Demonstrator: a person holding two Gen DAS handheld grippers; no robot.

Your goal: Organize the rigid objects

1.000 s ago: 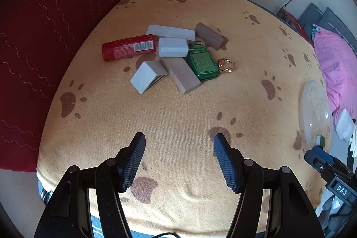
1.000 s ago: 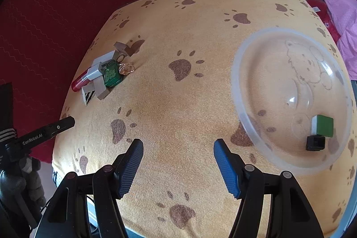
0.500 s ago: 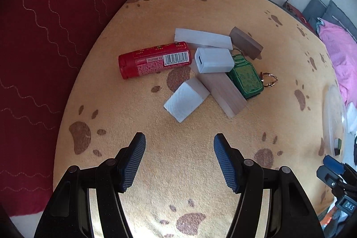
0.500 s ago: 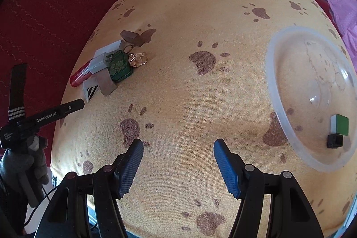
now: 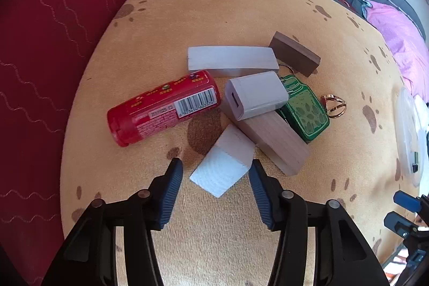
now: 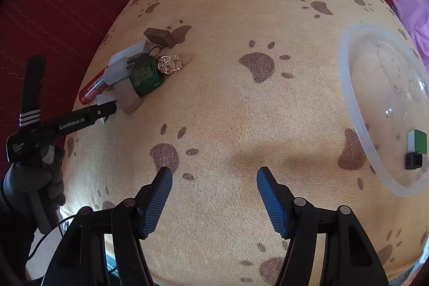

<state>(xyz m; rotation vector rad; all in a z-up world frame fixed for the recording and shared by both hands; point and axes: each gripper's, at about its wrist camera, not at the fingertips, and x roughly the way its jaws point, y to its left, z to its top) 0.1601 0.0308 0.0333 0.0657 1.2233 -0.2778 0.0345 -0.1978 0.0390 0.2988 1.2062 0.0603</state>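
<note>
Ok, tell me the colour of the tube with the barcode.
Red tube, with a white barcode label; clearest in the left wrist view.

Pile: blocks, tube [image 5: 163,107], charger [image 5: 256,95], key tag [image 5: 304,109] on cloth [image 6: 228,109], left side.
Charger: on long block [image 5: 270,140].
Bowl [image 6: 356,109]: right, well apart.
In bowl: maybe two small blocks [image 6: 415,149].

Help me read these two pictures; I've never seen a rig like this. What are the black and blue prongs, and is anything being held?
The prongs are two-finger grippers a person holds, one per hand, each with a camera looking along its fingers. The left gripper is open, straddling a white block in a pile with a red tube, a white charger and a green keychain. The right gripper hangs open over bare cloth; beside it, a clear bowl holds two small pieces. Nothing is gripped.
</note>
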